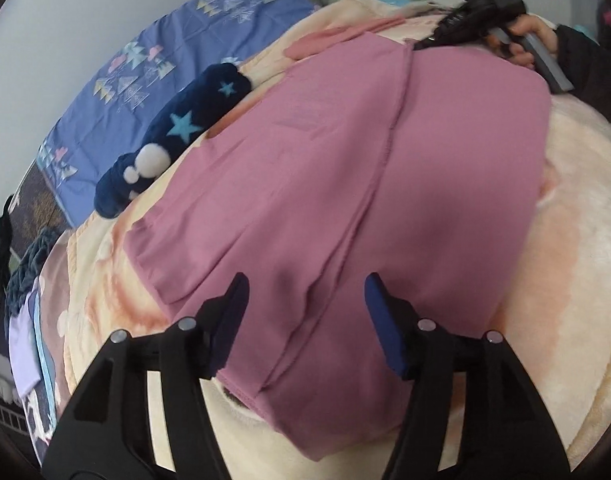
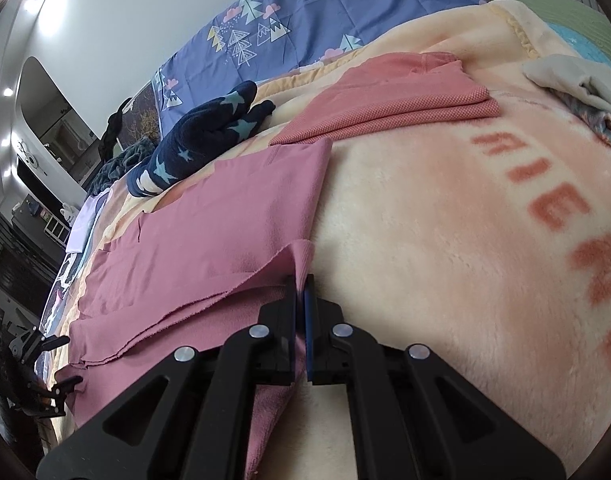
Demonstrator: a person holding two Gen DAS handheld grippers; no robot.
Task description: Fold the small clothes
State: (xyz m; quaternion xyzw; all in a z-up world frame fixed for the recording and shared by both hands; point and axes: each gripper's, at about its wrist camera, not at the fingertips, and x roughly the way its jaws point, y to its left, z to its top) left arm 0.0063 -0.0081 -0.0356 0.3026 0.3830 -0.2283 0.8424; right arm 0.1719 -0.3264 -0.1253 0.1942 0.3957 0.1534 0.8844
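We see the mauve garment (image 1: 345, 184) spread flat across the cream fleece blanket (image 1: 577, 216), a raised seam running down its middle. In the left wrist view it lies directly ahead of and beneath the left gripper (image 1: 305, 300), its near hem reaching back between the two fingers. That gripper stands wide open, its blue-padded fingers (image 1: 385, 320) well apart and hovering over the cloth; we cannot tell whether the tips touch the fabric.

At the far end of the garment in that same view, the right gripper (image 1: 433, 38) sits at the cloth's edge, held by the person's hand (image 1: 533, 36). From the right wrist view we see the right gripper (image 2: 302, 284) closed, its jaws pressed together on a ribbed corner of the mauve garment (image 2: 225, 216), which rises slightly into the pinch. The rest of the garment stretches away to the left of the claw, with a folded-over layer showing a raw edge near the fingers.

Beyond the garment lies a folded coral-pink cloth (image 2: 385, 100), just past the mauve one's far corner. A navy star-patterned sock (image 2: 201, 136) rests beside the garment's far edge, near the blue tree-print sheet (image 2: 345, 12).
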